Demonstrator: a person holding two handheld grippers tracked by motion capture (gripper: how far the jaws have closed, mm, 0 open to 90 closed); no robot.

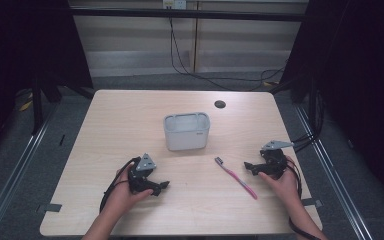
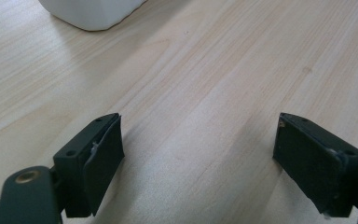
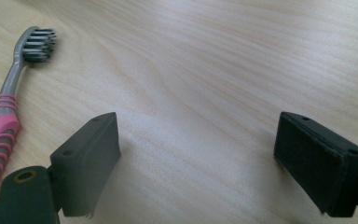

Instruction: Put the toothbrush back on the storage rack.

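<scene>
Altogether one toothbrush (image 1: 235,177), one white container (image 1: 187,131) and two grippers, left (image 1: 161,187) and right (image 1: 249,166), both spread wide, empty.

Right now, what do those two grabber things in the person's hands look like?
Both are black. The left gripper has a grey three-cornered plate on top and a black cable trailing back past the wrist. The right gripper has the same grey plate and its own black cable. Up close, each jaw is a chunky black block with a flat dark pad and small screw holes. No sleeves show.
</scene>
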